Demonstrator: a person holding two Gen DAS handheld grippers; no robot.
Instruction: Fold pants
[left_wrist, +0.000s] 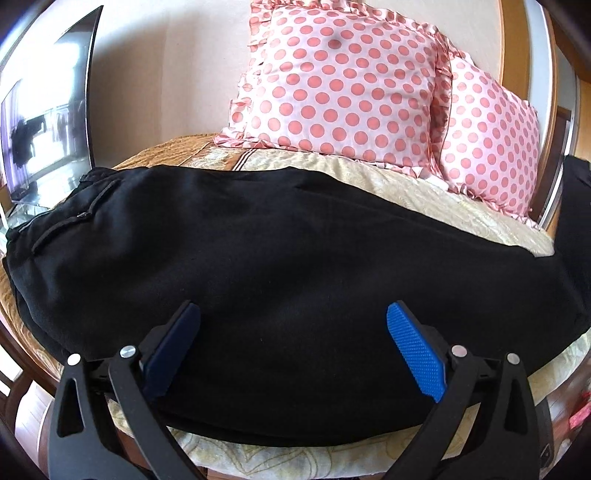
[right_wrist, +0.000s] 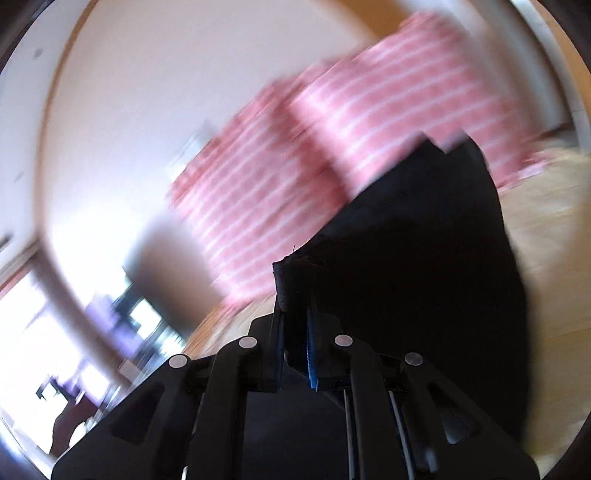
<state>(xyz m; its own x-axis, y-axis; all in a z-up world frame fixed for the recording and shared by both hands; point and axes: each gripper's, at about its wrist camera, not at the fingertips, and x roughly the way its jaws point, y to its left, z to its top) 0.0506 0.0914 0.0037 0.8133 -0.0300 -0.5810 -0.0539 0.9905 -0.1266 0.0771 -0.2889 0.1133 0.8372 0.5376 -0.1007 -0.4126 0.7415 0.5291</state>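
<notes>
Pants (left_wrist: 280, 258) under spread left hand-held gripper (left_wrist: 293, 317), right hand-held gripper (right_wrist: 295, 295) clamping hem

No text, label or number is readable.

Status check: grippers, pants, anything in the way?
Left gripper open, over the black pants on the bed. Right gripper shut on a pants edge, lifted. Polka-dot pillows behind, clear of the pants.

We see a bed (left_wrist: 424, 192) with a cream patterned cover; black pants (left_wrist: 277, 240) lie spread across it, 2 polka-dot pillows (left_wrist: 343, 81) behind.
</notes>
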